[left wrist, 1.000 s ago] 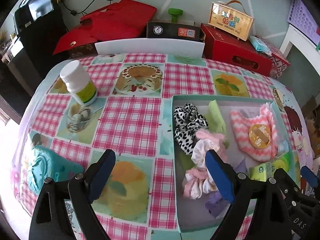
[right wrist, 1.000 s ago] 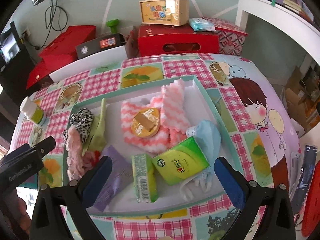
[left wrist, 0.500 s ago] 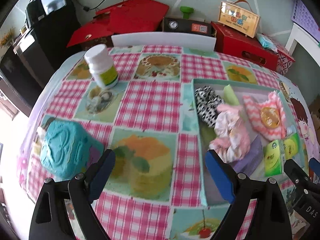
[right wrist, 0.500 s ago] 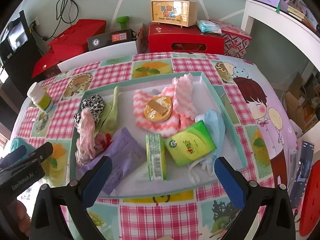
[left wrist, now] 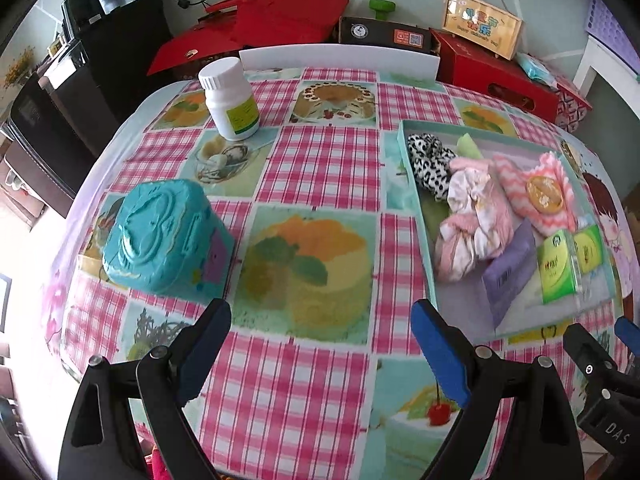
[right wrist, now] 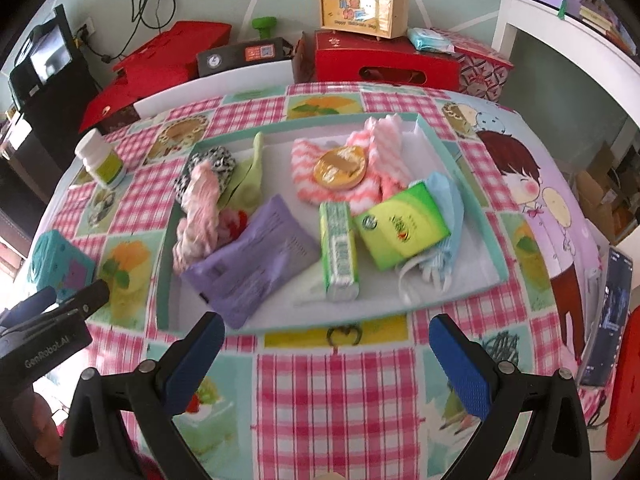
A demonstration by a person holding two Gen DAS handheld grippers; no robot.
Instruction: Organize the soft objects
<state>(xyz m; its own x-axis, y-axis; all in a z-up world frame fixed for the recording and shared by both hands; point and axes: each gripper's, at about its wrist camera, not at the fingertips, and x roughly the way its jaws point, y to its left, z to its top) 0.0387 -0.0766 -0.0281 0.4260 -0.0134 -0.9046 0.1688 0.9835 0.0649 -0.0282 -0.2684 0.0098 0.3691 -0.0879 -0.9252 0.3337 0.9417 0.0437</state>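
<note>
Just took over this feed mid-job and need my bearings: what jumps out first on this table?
The teal-rimmed tray on the checked tablecloth, crowded with soft things: a purple pouch at its near left, a green tissue pack right of centre, a pink zigzag cloth behind. Off to the left stand a teal box and a white bottle. Both grippers, left and right, are open and empty.

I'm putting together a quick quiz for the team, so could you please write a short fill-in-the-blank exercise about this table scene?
1. The round gold tin lies on the pink and white ____.
2. The white bottle stands ____ the tray.
3. The left claw is ____ and holds nothing.
4. The purple packet lies ____ the tray.

Missing words: cloth; outside; open; inside
</note>
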